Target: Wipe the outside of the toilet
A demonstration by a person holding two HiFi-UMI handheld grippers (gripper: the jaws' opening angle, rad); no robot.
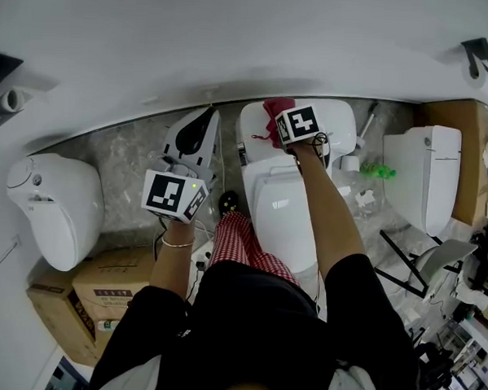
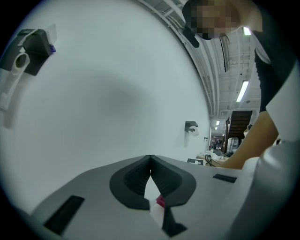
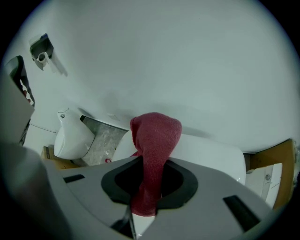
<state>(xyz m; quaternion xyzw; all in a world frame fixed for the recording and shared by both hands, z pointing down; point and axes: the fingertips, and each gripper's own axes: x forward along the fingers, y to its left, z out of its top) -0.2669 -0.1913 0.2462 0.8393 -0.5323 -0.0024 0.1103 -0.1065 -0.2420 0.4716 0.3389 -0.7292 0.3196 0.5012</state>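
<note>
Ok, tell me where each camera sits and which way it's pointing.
Head view: on the person's head, looking steeply down at the white ceramic toilet; both forearms and black clothing show.
Left gripper view: rides the left gripper, facing the white wall; its jaws are together, empty; a bare arm shows at right.
Right gripper view: rides the right gripper, facing the toilet's tank; its jaws clamp a red knitted cloth.
Shared: head and right gripper views both show that cloth over the tank.
</note>
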